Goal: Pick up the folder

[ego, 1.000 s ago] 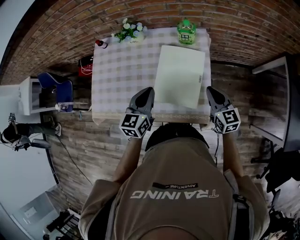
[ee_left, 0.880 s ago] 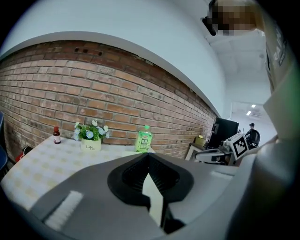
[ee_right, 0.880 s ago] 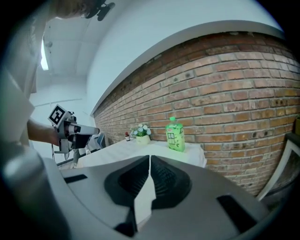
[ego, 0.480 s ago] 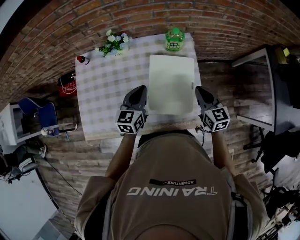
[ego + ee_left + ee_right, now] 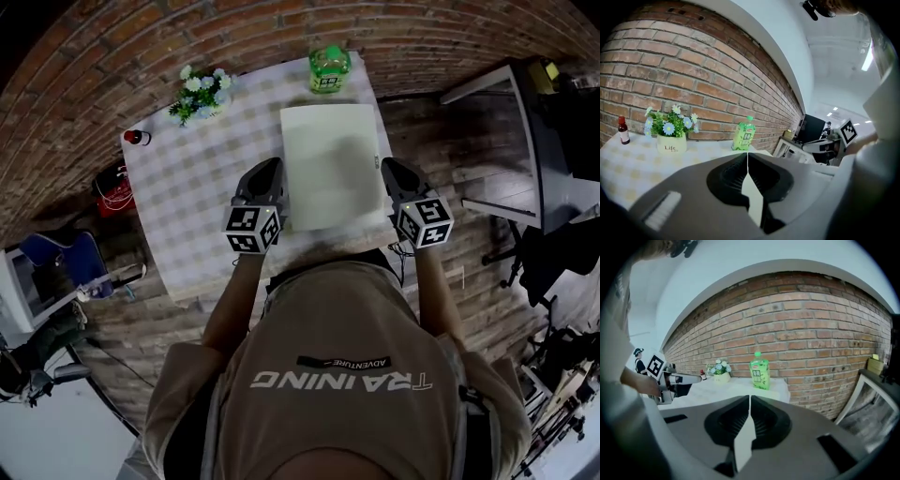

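The folder [image 5: 330, 164] is a pale, plain rectangle lying flat on the right half of the checkered table [image 5: 187, 197]. My left gripper [image 5: 266, 172] hovers over the cloth just off the folder's left edge, jaws shut and empty. My right gripper [image 5: 393, 171] is at the folder's right edge, near the table's right side, also shut with nothing in it. In the left gripper view the left gripper [image 5: 748, 154] shows its jaws meeting in one thin line. The right gripper [image 5: 750, 398] looks the same in the right gripper view. Neither gripper touches the folder.
A green bottle [image 5: 328, 67] stands just beyond the folder's far edge. A flower pot [image 5: 199, 94] and a small red-capped bottle [image 5: 137, 138] sit at the far left. A brick wall backs the table. A grey desk [image 5: 497, 141] stands to the right.
Both grippers have moved forward from the table's near edge and now flank the folder's near half. The left one travelled further. Both stayed shut.
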`<state>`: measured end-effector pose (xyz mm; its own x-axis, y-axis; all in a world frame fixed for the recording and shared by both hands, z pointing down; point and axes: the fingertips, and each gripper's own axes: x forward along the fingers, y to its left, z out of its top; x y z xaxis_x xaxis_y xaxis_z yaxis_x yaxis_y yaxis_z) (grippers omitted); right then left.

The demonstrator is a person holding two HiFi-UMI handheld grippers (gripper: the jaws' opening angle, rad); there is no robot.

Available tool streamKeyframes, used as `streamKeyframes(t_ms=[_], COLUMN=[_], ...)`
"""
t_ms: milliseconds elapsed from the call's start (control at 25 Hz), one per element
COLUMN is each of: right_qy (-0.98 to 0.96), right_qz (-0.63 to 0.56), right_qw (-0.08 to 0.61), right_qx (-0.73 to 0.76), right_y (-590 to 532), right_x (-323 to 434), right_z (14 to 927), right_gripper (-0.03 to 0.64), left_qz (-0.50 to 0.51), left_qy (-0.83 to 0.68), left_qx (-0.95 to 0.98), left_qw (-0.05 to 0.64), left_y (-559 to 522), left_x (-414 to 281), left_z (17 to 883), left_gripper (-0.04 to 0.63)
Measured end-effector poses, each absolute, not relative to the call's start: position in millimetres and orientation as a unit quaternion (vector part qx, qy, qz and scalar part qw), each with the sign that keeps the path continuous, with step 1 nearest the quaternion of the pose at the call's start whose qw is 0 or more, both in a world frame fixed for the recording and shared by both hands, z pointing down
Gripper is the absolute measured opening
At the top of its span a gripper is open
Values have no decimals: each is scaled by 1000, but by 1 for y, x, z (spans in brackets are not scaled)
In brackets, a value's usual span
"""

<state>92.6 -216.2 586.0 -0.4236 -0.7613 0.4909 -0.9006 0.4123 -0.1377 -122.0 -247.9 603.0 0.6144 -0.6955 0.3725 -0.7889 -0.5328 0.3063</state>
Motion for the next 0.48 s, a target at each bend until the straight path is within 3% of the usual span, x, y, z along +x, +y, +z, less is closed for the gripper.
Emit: streamKeyframes(t_ms=[200,320,360,400,480], right_qy=[-811,-809,-808,-807,-806], right_qz=[246,290,310,328,355], right_qw=[171,165,161,160,166], right_qx=[503,483,474,464,443], right_y=[-221,-222,-222,-222,-223], right_x=[108,111,110,109,109], right_z=[611,629,635,642,655], right_gripper=[12,16,48,149,198], left_qz=[124,126,123,120,119], left_qy=[-422,-411,-402,-392,-374], left_qx=[856,833,825,818,806], left_qw=[273,348,377,403,443], left_y=[-251,-247,-244,-242,-241], left_x=[-124,-123,-121,-119,-112], left_z=[627,648,652,656,663], left_gripper=[9,85,119,142,178])
